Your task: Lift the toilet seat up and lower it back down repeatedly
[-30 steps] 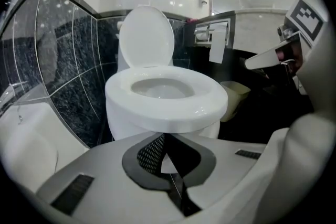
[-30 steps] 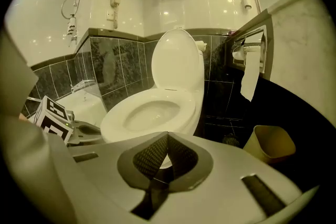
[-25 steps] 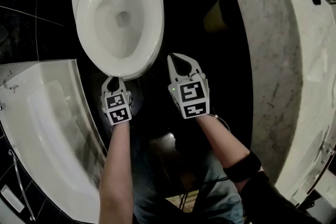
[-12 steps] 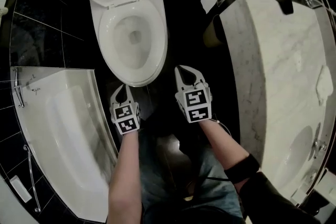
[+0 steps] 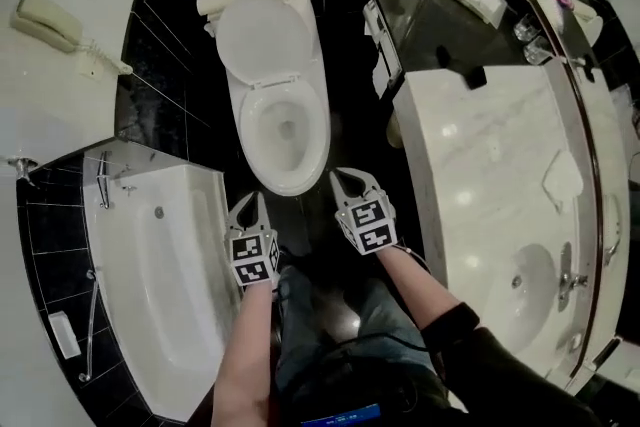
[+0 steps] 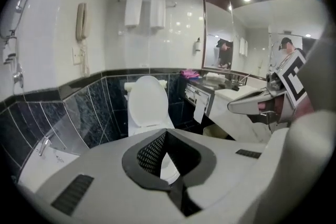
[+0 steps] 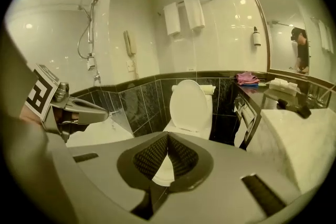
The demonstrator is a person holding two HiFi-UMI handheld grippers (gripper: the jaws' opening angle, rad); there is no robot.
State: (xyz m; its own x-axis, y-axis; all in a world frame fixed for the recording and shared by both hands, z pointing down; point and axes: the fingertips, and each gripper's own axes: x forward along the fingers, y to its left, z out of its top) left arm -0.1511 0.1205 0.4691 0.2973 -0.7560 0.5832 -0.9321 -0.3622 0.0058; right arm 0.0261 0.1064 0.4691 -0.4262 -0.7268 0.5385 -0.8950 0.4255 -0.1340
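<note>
Black-tiled bathroom from above. White oval toilet seat lid (image 5: 265, 40) raised upright, straight ahead beyond white bowl (image 5: 258, 147). Left gripper (image 5: 250, 202) and right gripper (image 5: 343, 178) flanking bowl front, jaws pressed together, empty, neither clearly nearer.

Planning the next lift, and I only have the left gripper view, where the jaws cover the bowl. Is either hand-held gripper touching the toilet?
Observer: No. In the head view the left hand-held gripper and right hand-held gripper both sit clear of the toilet, with dark floor between.
Operator: Is the right one holding anything?
Observer: No; its own view shows the jaws shut on nothing.
Operator: What's far right?
Observer: A sink sunk in the marble counter.
</note>
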